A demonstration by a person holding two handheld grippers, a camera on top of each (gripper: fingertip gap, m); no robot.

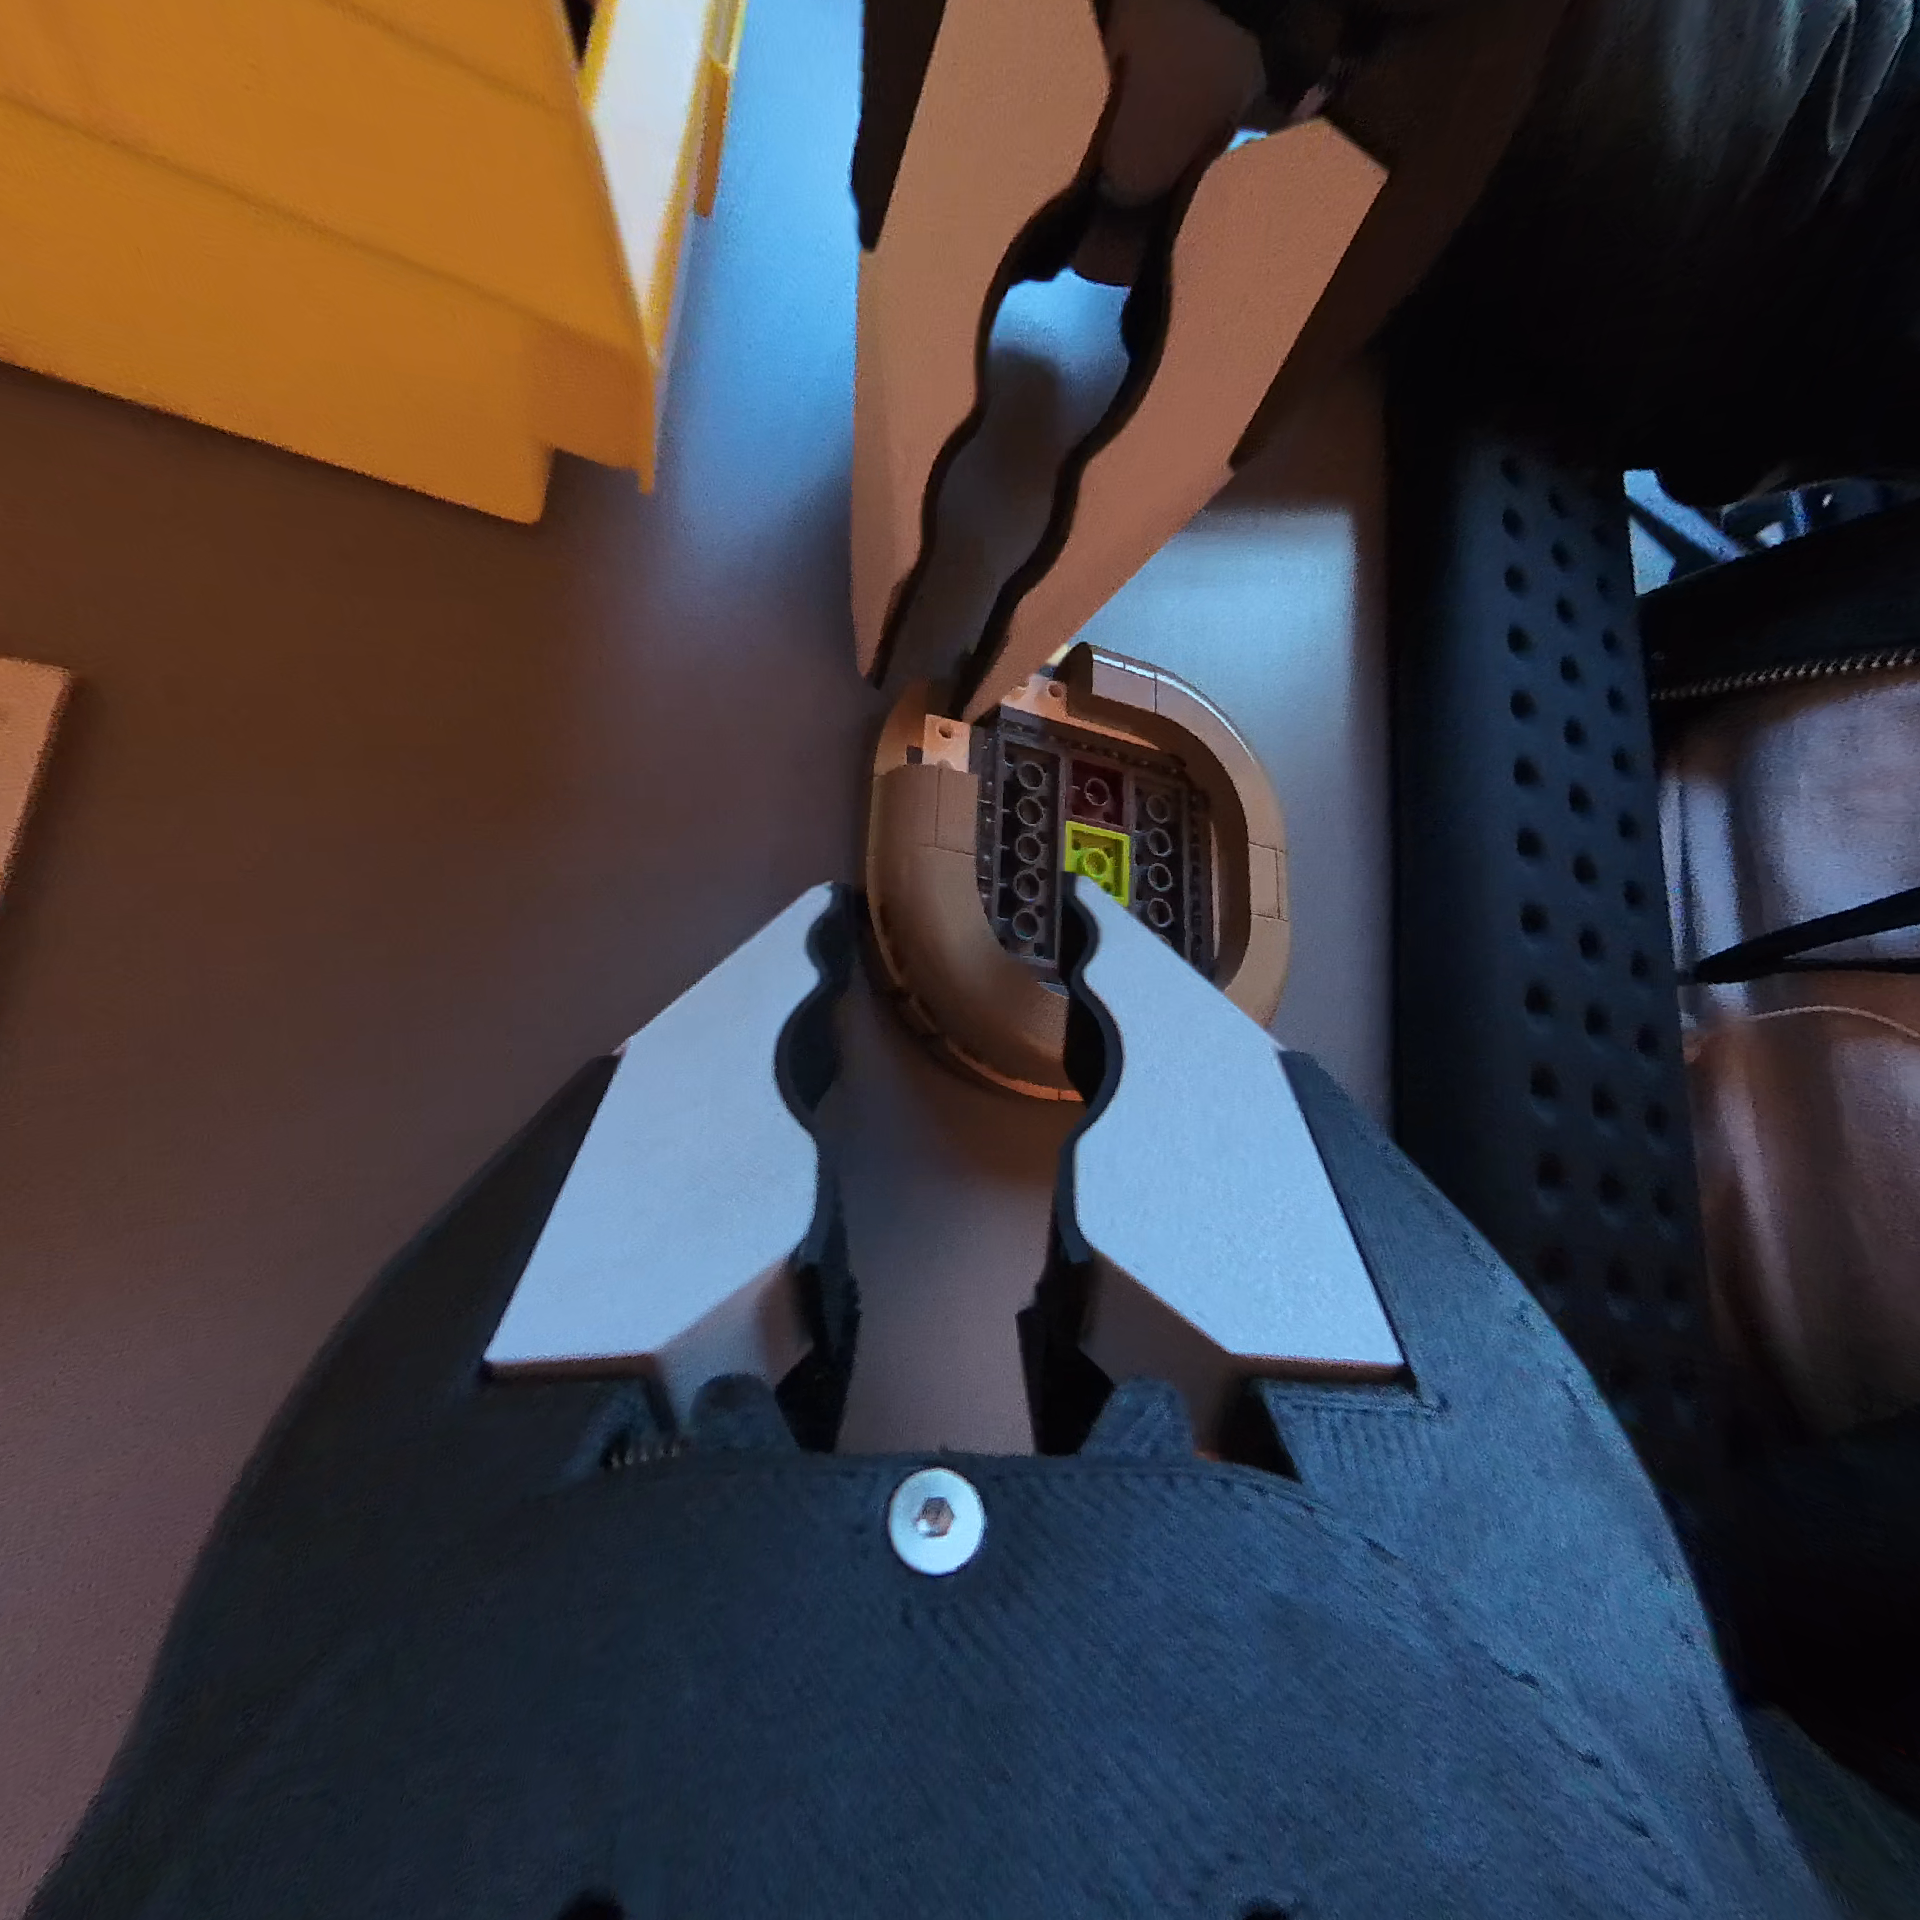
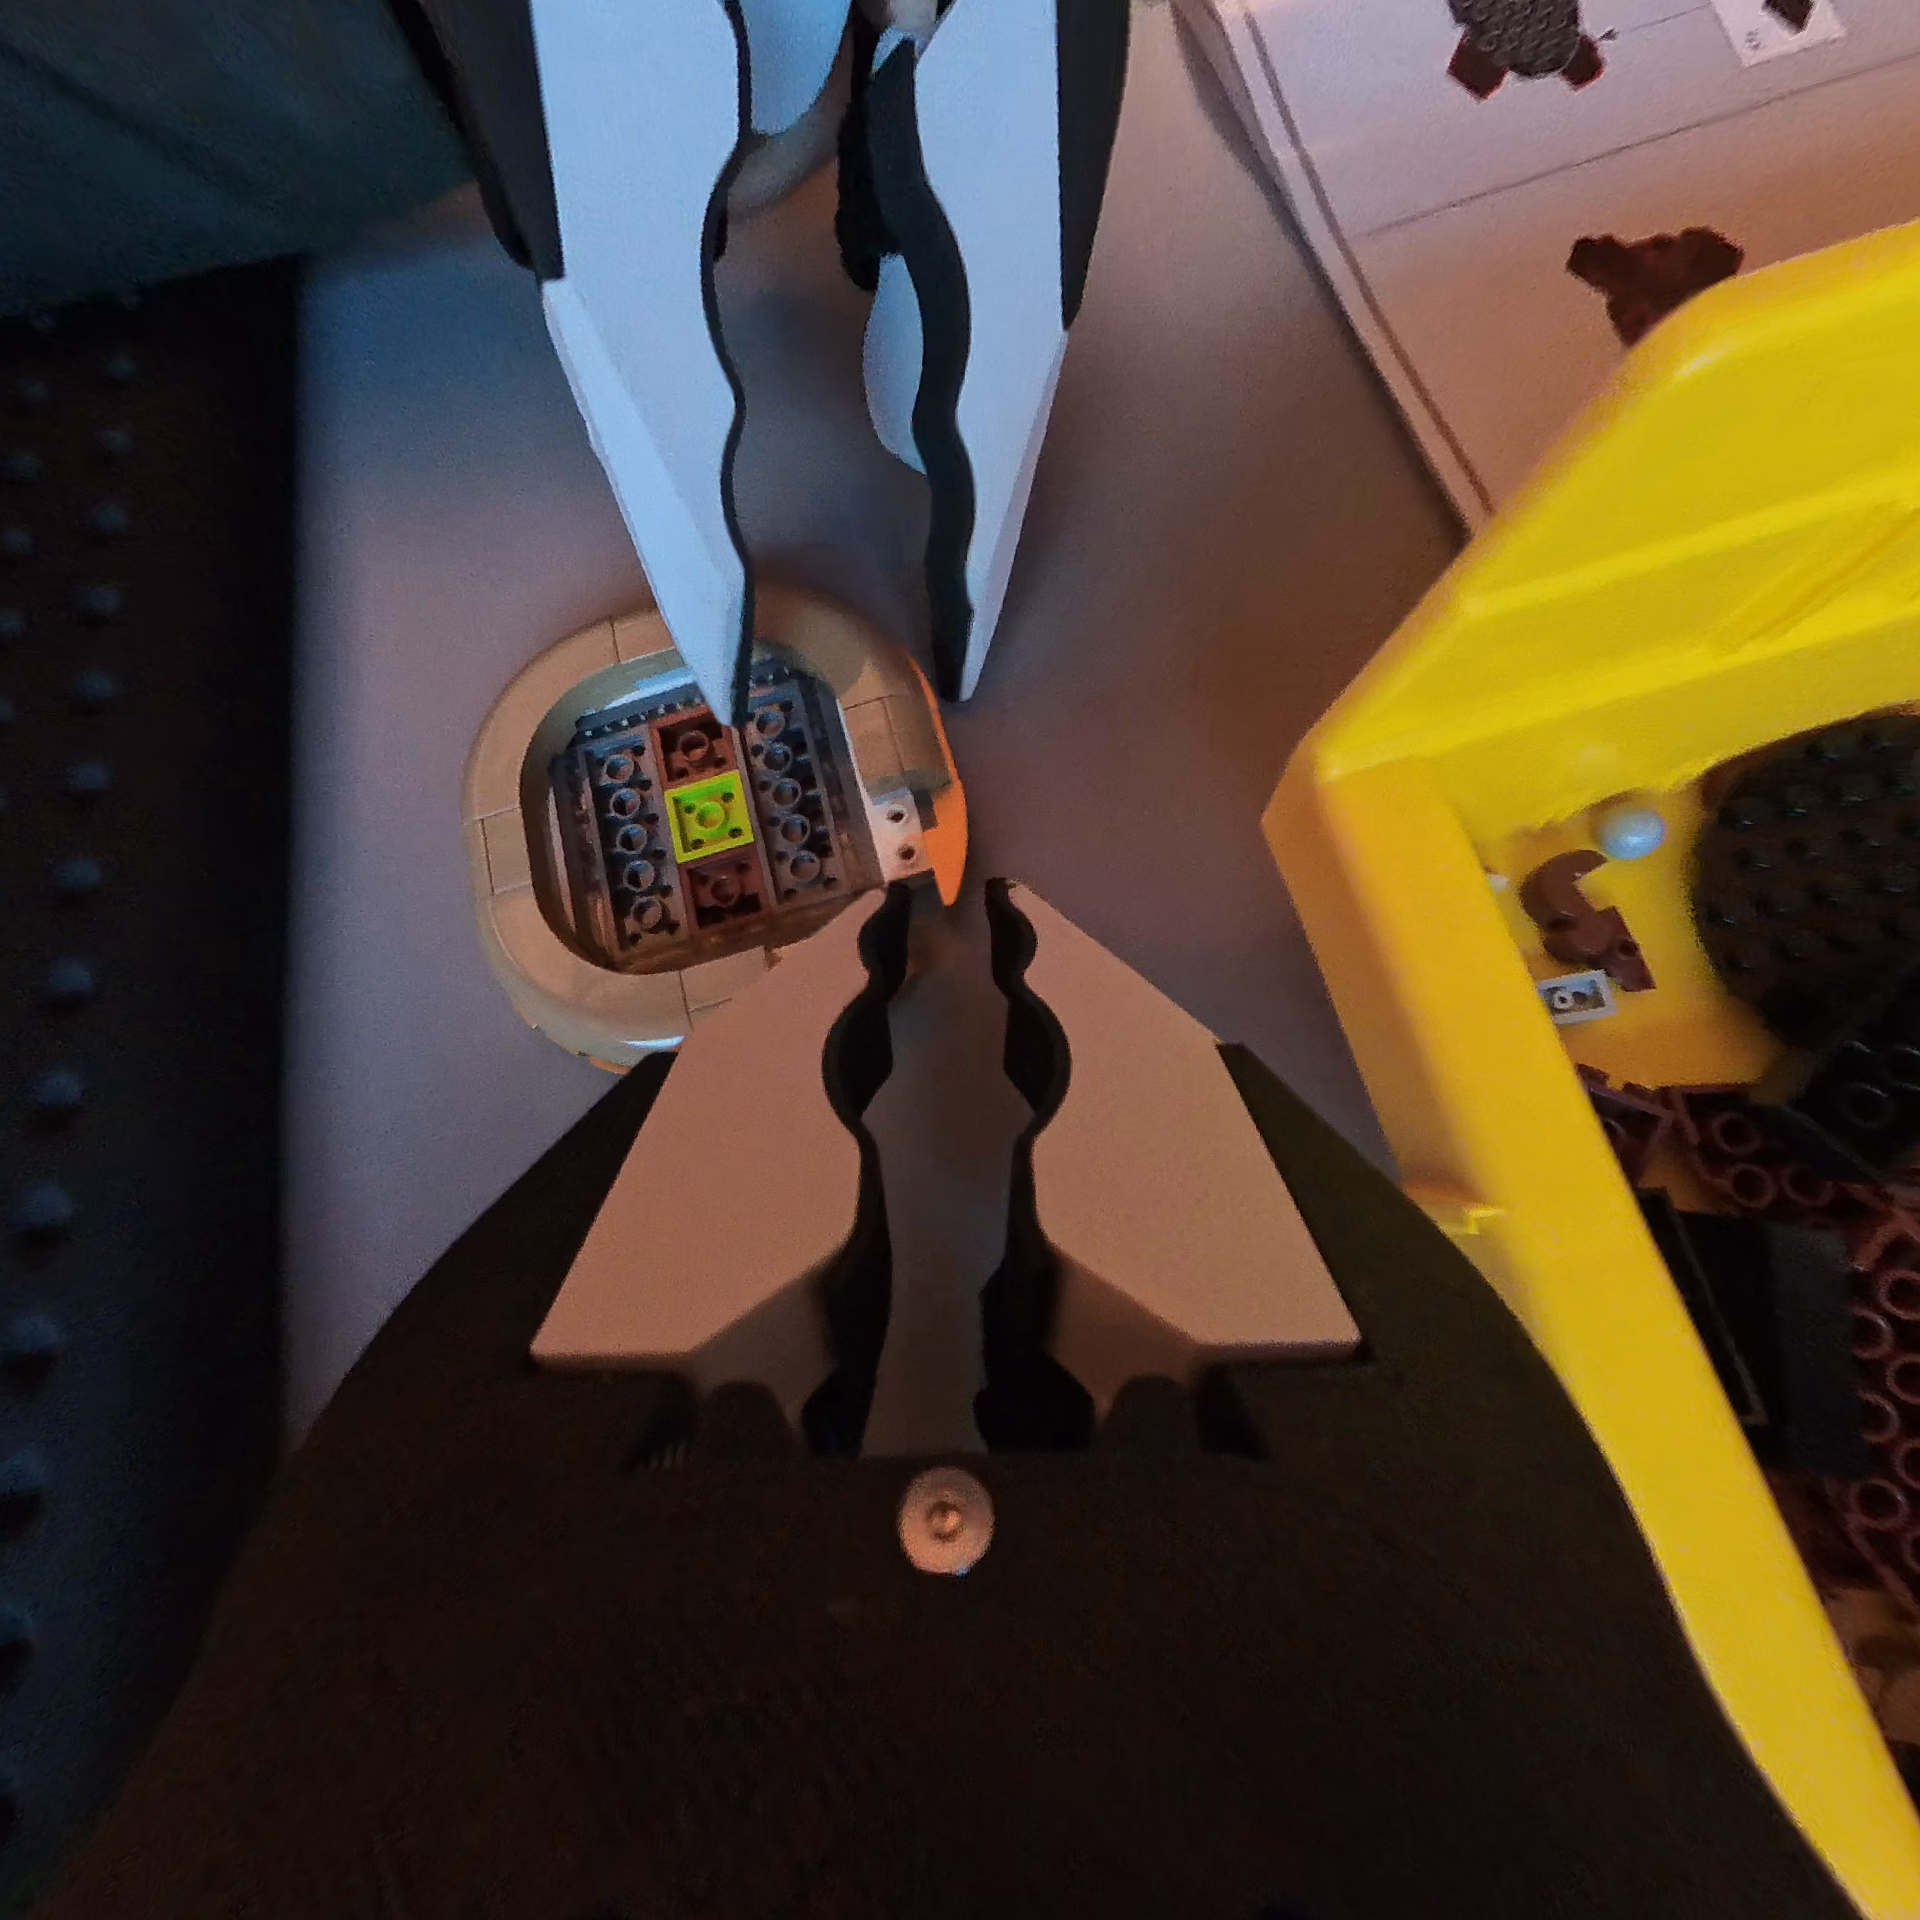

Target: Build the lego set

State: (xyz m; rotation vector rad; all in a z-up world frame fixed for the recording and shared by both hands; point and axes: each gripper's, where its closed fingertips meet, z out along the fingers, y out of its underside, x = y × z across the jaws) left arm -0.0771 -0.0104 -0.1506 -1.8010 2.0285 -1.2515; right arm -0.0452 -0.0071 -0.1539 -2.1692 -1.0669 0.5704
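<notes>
Left wrist view shows the model (image 1: pixel 1081 862) on the table (image 1: pixel 416 935), the left gripper (image 1: pixel 961 894) spread astride its near rim. The right gripper (image 2: pixel 951 894), slightly parted, seemingly empty, should clamp the white brick (image 2: pixel 902 831) squarely before pressing.

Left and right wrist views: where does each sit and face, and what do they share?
Left wrist view: sits on the left tongs, looking down past its parted fingers at the round tan lego model on the table; the right tongs enter from the top.
Right wrist view: sits on the right tongs, facing down at the model beside the yellow bin; the left tongs enter opposite.
Shared: the model with its lime brick, both tongs, bin.
</notes>
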